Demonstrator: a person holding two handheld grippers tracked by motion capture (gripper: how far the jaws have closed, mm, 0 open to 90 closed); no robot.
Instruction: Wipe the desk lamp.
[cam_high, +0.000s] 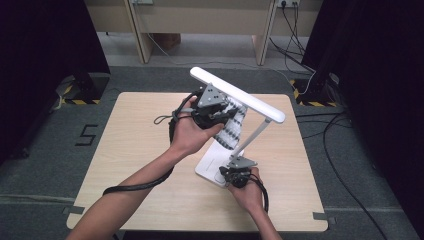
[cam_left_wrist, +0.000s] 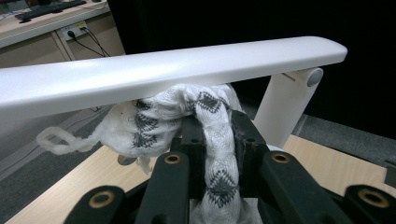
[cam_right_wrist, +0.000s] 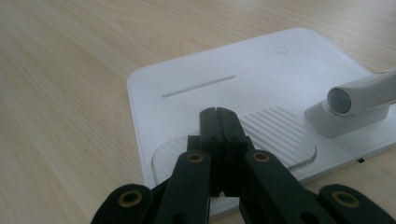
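Closed black jaws of the right gripper press the white desk lamp's flat base onto the pale wooden table. Up high, the left gripper clenches a white, black-patterned knitted cloth against the lamp's long head; rubbing hard could tip it.

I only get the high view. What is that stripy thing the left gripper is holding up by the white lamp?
Observer: A white knitted cloth with dark diamond patterns, clamped between the left gripper's black jaws.
Operator: Is it touching the lamp?
Observer: In the left gripper view it bunches right under the long white lamp head; it looks pressed against the underside, though I cannot be sure.
Operator: And the other hand?
Observer: The right gripper has its jaws shut, empty, tips over the lamp's flat white base.
Operator: What's on the base?
Observer: A ribbed oval pad right at those tips.
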